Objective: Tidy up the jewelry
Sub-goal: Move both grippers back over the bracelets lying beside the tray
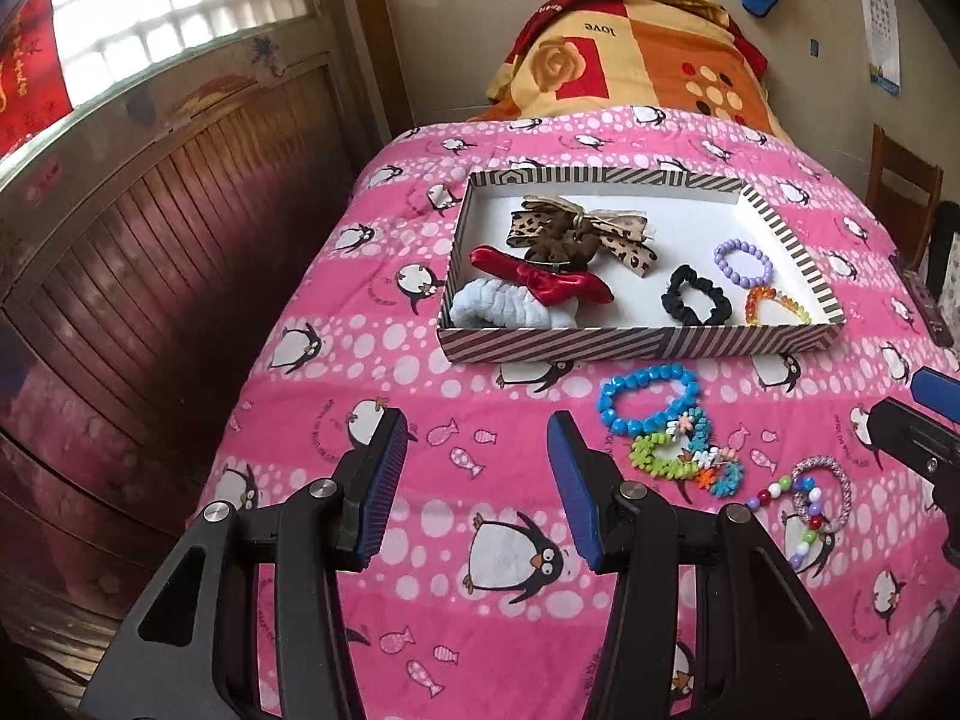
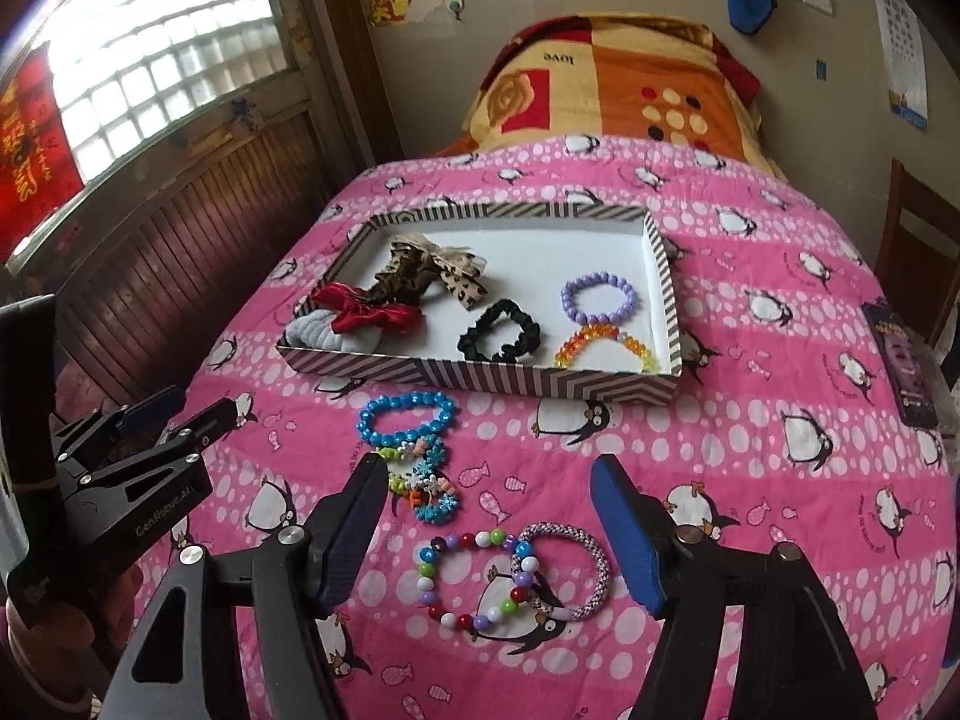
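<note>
A striped box point(image 1: 636, 343) point(image 2: 480, 377) on the pink bed holds hair bows, a black scrunchie point(image 1: 696, 295) point(image 2: 499, 330), a purple bead bracelet point(image 1: 743, 263) point(image 2: 597, 297) and an orange bead bracelet point(image 1: 777, 306) point(image 2: 606, 348). In front of it lie a blue bracelet point(image 1: 648, 399) point(image 2: 405, 419), a flower-bead bracelet point(image 1: 690, 456) point(image 2: 423, 483), a multicolour bead bracelet point(image 2: 477, 579) point(image 1: 798, 516) and a pink woven bracelet point(image 2: 564, 570) point(image 1: 821, 492). My left gripper point(image 1: 477, 456) point(image 2: 171, 408) is open and empty, left of the loose bracelets. My right gripper point(image 2: 489, 495) is open above the two nearest bracelets.
The pink penguin bedspread point(image 1: 510, 570) covers the bed, with an orange blanket point(image 1: 630, 54) at the far end. A wooden wall panel point(image 1: 150, 228) runs along the left. A dark booklet point(image 2: 903, 360) lies at the bed's right edge. A chair point(image 1: 900, 180) stands to the right.
</note>
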A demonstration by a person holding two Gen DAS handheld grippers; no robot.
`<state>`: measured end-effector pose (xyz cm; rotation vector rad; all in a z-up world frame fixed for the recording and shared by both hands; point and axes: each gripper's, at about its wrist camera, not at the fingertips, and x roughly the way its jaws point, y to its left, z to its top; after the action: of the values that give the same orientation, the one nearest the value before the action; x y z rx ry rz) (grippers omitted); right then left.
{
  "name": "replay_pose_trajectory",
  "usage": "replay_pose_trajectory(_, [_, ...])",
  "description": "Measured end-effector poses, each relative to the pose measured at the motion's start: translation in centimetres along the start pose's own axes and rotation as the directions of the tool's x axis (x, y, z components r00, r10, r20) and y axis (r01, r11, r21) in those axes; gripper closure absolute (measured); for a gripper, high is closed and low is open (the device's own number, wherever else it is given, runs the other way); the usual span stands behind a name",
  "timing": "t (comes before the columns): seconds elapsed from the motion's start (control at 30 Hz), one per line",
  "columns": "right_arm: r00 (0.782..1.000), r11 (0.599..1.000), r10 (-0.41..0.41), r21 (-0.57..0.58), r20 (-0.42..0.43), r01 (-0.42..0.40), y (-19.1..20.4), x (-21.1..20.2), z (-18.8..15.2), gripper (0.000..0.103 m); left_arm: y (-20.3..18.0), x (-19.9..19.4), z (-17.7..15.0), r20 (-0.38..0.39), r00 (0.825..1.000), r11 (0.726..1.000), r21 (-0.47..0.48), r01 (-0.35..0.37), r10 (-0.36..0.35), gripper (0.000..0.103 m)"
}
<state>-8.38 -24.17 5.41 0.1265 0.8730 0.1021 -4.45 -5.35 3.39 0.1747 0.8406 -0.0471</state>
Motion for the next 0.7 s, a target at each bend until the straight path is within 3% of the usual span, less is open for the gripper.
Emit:
replay_pose_trajectory(0.3, [1.0,1.0,-0.024,0.004,-0.015,0.025,-0.7,-0.3,-0.7,0.036,-0.4,-0.8,-0.5,0.021,1.0,1.0,0.03,-0.006,0.006,0.055])
replay_pose_trajectory(0.7, [0.996,0.997,-0.08,0.012,-0.048,0.08,-2.9,-0.7,-2.5,0.036,-0.2,0.1,-1.4,-0.045,0.998,0.999,0.006,0.046,-0.046,0.055])
